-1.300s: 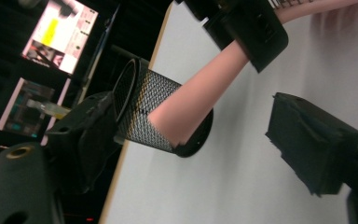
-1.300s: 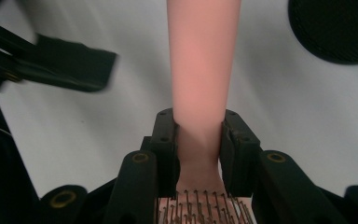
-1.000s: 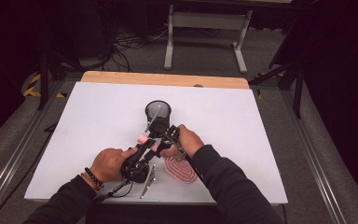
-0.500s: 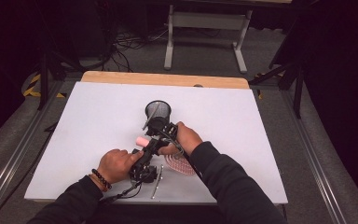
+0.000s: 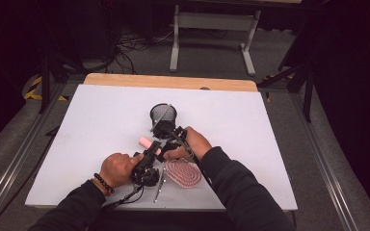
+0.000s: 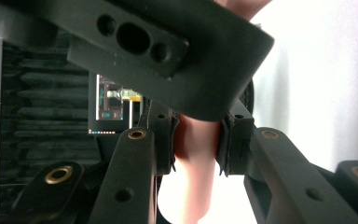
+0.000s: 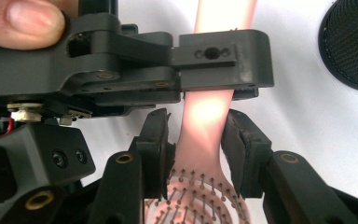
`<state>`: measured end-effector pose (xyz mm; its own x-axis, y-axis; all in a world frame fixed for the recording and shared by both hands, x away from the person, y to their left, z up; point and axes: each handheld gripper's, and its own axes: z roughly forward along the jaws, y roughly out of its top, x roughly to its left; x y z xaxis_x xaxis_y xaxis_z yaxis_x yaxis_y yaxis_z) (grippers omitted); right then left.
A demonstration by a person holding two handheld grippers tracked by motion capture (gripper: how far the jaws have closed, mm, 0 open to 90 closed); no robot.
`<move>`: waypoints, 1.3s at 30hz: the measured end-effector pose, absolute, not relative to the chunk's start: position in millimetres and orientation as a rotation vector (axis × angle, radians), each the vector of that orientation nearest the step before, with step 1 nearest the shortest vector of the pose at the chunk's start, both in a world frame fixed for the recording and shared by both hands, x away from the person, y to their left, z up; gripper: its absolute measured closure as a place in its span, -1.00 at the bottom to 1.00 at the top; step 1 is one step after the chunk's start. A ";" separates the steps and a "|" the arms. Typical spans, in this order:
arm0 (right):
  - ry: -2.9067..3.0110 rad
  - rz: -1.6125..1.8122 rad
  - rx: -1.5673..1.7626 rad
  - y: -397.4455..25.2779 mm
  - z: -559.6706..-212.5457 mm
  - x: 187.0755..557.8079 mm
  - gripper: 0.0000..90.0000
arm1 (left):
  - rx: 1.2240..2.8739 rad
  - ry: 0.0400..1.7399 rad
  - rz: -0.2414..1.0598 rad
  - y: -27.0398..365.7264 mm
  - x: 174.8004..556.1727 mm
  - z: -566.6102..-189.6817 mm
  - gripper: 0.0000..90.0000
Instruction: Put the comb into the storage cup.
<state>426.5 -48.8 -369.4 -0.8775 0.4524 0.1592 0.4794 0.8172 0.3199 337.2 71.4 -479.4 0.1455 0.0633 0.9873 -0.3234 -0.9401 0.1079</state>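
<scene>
We hold the pink brush [image 5: 180, 172] just in front of the mesh cup [image 5: 164, 115] on the white desk [image 5: 250, 130]. Our left gripper [image 5: 153, 148] is clamped on the handle, pads pressed to both sides. Our right gripper [image 7: 196, 140] brackets the handle's neck beside the bristles, one pad touching, the other a sliver off. A metal rod [image 5: 159, 182] lies beside the brush head.
</scene>
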 end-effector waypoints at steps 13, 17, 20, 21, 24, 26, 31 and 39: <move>-2.772 -1.116 -0.845 -105.0 -327.6 420.0 -0.10 | 2.039 -0.216 1.874 82.6 336.5 -467.6 0.59; -2.760 -1.417 -0.898 -139.3 -304.1 404.0 -0.15 | 1.998 -0.171 1.857 88.0 337.3 -462.5 0.59; -2.811 -1.564 -0.974 -168.8 -296.7 390.5 -0.19 | 1.987 -0.140 1.850 92.6 337.8 -455.9 0.59; -2.830 -1.592 -0.999 -175.5 -296.7 387.3 -0.20 | 1.984 -0.126 1.844 93.8 338.1 -453.6 0.59; -2.835 -1.686 -1.056 -200.9 -303.7 378.8 -0.23 | 1.938 -0.069 1.794 95.5 341.0 -448.6 0.59; -2.834 -1.702 -1.112 -214.0 -314.6 376.1 -0.24 | 1.920 -0.051 1.787 96.5 342.8 -444.5 0.59; -2.796 -1.705 -1.176 -232.8 -348.3 376.4 -0.28 | 1.846 0.004 1.782 100.5 350.0 -433.1 0.59; -2.935 -1.612 -1.148 -220.8 -382.8 378.8 -0.35 | 1.752 0.102 1.693 102.5 362.5 -414.0 0.59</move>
